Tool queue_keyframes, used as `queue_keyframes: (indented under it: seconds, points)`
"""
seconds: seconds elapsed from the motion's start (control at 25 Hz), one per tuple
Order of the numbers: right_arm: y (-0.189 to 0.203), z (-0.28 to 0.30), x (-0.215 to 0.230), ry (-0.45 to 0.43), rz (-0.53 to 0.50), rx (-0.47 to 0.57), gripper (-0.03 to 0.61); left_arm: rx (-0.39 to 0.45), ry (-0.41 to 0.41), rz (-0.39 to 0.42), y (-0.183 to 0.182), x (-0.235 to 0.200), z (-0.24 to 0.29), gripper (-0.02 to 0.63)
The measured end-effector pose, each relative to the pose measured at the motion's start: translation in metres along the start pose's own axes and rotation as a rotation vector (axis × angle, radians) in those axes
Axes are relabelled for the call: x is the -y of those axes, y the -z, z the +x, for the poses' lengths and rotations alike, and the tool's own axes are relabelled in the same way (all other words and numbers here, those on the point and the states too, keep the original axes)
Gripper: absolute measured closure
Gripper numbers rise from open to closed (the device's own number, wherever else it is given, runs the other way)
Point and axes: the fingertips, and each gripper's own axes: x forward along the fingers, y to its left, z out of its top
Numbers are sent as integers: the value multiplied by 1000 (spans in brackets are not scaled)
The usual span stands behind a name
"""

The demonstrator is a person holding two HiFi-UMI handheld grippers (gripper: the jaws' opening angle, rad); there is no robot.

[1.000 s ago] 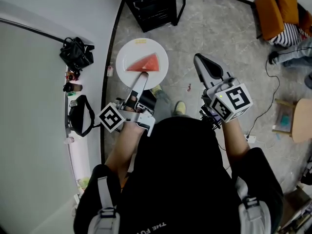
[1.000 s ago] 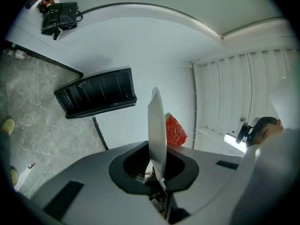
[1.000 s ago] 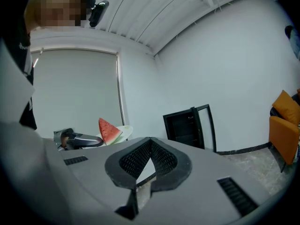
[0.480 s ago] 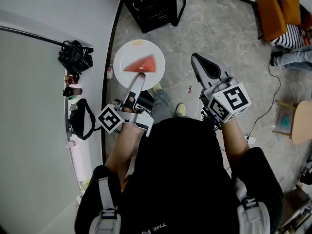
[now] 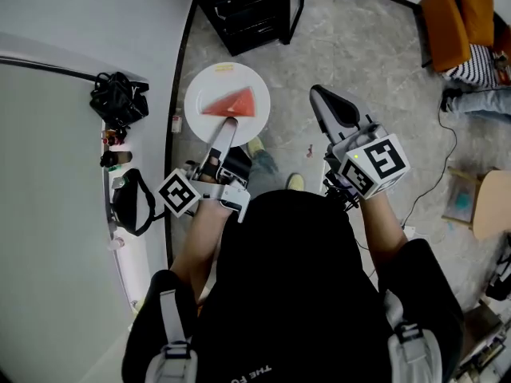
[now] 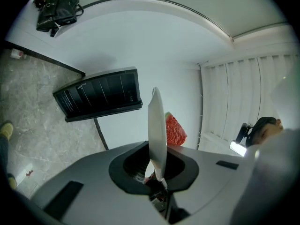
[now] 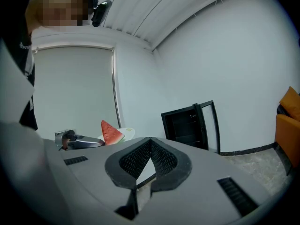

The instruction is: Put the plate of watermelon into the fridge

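A white plate (image 5: 209,94) carrying a red watermelon wedge (image 5: 234,102) hangs level above the floor, just in front of the black fridge (image 5: 239,6), whose glass door (image 5: 295,2) stands open. My left gripper (image 5: 230,124) is shut on the plate's near rim. In the left gripper view the plate (image 6: 157,130) runs edge-on between the jaws, with the watermelon (image 6: 175,131) on its right and the fridge (image 6: 101,99) beyond. My right gripper (image 5: 329,108) is shut and holds nothing; its view shows the tips (image 7: 151,143) meeting, the watermelon (image 7: 111,132) at left and the fridge (image 7: 190,122) ahead.
A white counter (image 5: 56,174) along the left holds a black bag (image 5: 118,98), small bottles and a second bag (image 5: 132,202). An orange chair (image 5: 451,14) stands at top right, a wooden stool (image 5: 491,206) at right. A cable crosses the floor. My shoes (image 5: 295,181) are below the plate.
Both grippers and the plate have moved a little forward toward the fridge. The bag on the counter has slid down the view. The grip on the plate is unchanged.
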Motion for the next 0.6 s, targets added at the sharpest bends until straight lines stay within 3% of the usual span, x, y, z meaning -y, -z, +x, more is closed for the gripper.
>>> queue_keyframes:
  seconds: [0.6]
  points:
    - [-15, 92, 21, 16, 16, -32, 564, -36, -16, -22, -80, -28, 50, 580]
